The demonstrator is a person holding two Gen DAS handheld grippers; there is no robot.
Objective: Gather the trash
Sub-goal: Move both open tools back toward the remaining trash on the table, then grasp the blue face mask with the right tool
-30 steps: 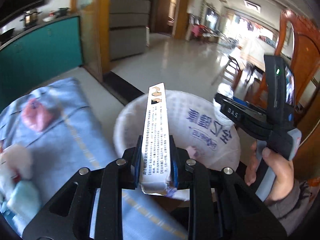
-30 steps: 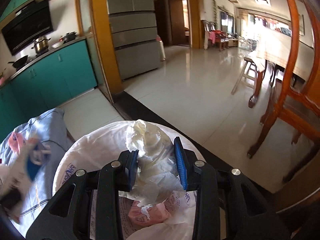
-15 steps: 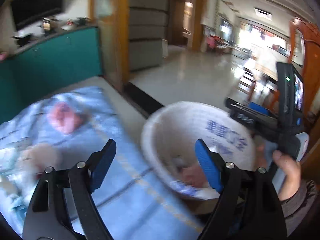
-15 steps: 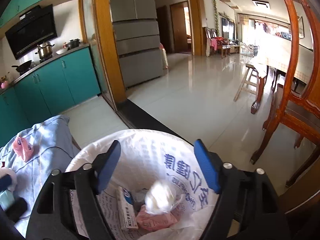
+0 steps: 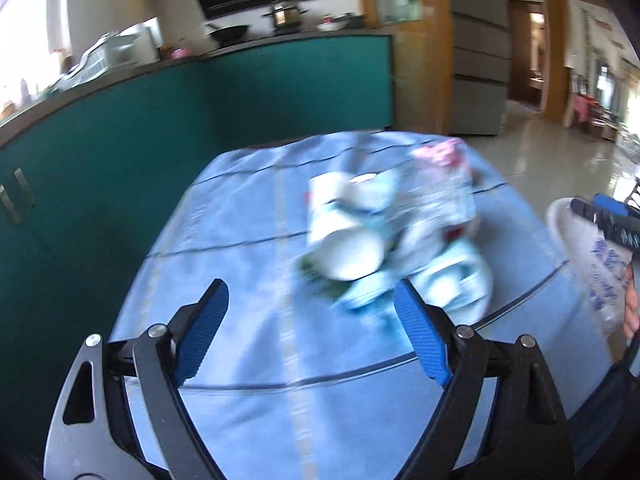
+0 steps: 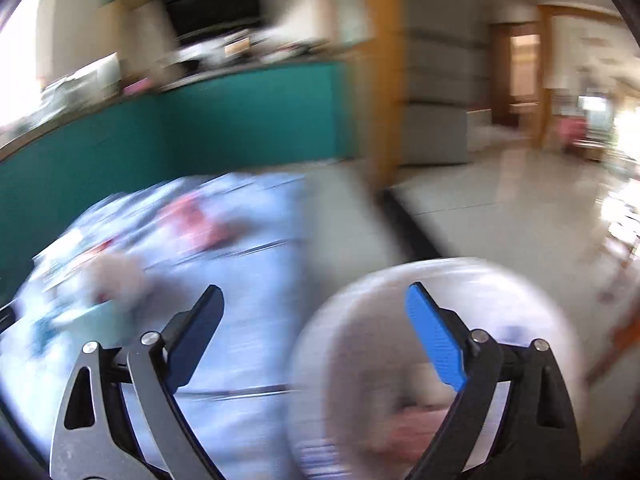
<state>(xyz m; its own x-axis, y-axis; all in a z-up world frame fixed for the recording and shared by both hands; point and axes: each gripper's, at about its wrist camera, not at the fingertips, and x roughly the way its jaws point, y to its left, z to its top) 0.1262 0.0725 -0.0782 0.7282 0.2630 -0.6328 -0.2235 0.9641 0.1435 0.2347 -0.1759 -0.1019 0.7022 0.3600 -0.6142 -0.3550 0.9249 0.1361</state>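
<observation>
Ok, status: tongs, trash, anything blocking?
Both tongs, left and right, just opened, empty. Trash pile waits on blue cloth. Bin alongside. Nothing blocking.

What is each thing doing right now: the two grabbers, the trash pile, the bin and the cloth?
Left gripper: fingers wide open, just been opening, nothing between them.
Right gripper: fingers wide open, just been opening, empty.
Trash pile: heaped on the cloth, not picked up yet; too blurred to name pieces.
Bin: lined with a white bag, some trash inside.
Blue cloth: spread flat over the table.
</observation>
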